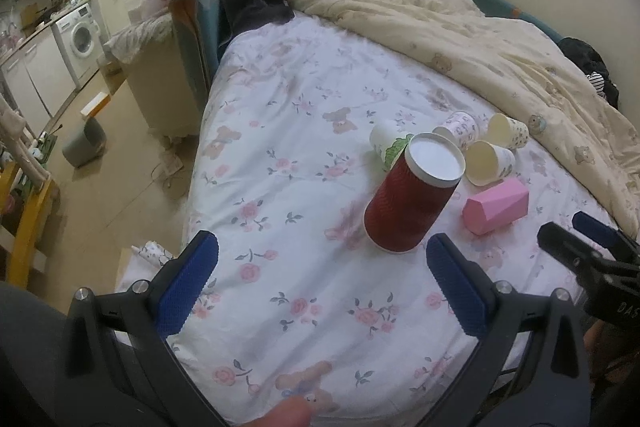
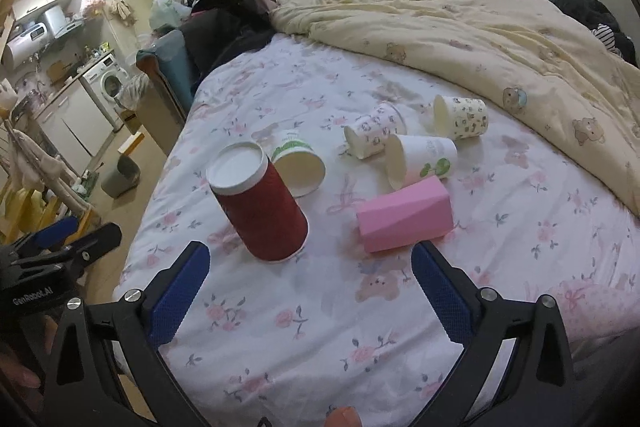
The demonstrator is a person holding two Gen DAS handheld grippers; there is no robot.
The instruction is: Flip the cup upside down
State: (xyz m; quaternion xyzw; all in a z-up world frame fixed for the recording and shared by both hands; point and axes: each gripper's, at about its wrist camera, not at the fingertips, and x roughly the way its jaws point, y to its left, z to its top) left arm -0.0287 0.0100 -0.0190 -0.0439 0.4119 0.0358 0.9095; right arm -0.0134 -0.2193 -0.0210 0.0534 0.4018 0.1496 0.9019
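A dark red ribbed paper cup (image 1: 412, 195) stands upside down on the floral bedsheet, white base up; it also shows in the right wrist view (image 2: 260, 203). My left gripper (image 1: 320, 255) is open and empty, just short of the cup. My right gripper (image 2: 310, 263) is open and empty, near the cup and a pink cup (image 2: 404, 213) lying on its side. The right gripper's fingers (image 1: 592, 227) show at the right edge of the left wrist view.
Several paper cups lie on their sides behind the red one: a green-printed cup (image 2: 298, 163), a patterned cup (image 2: 374, 131), a white cup (image 2: 420, 157), a bear-print cup (image 2: 462, 117). A cream duvet (image 2: 500, 27) is bunched at the back right. The bed edge drops to the floor on the left.
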